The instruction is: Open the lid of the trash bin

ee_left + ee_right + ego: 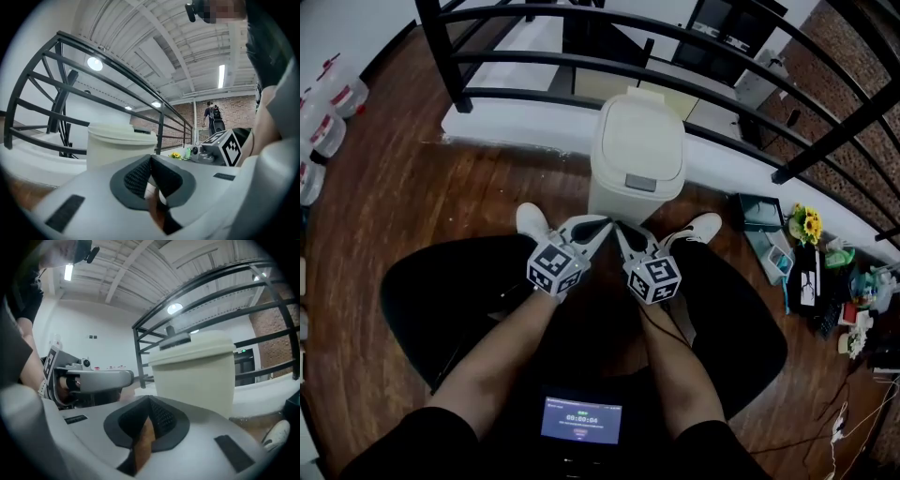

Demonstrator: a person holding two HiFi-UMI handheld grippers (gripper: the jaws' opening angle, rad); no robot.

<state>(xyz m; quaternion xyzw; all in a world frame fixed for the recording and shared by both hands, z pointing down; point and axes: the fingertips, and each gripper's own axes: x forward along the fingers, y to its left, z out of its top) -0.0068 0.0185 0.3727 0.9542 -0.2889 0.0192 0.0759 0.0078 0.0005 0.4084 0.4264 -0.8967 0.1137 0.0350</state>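
Note:
A cream trash bin [635, 169] with its lid [639, 142] down stands on the wooden floor in front of the black railing; a grey push tab [640, 182] sits at the lid's front edge. My left gripper [602, 225] and right gripper [622, 231] hover side by side just before the bin's base, both shut with nothing held. The bin [119, 145] rises beyond the closed left gripper [150, 161] in the left gripper view. It stands to the right [197, 369] past the closed right gripper [151, 405] in the right gripper view.
A black metal railing [675, 42] runs behind the bin on a white ledge. The person's white shoes [532, 221] flank the bin. Clutter with yellow flowers [809, 225] lies at the right. Water bottles [323, 117] stand at the far left. A phone [581, 419] rests on the lap.

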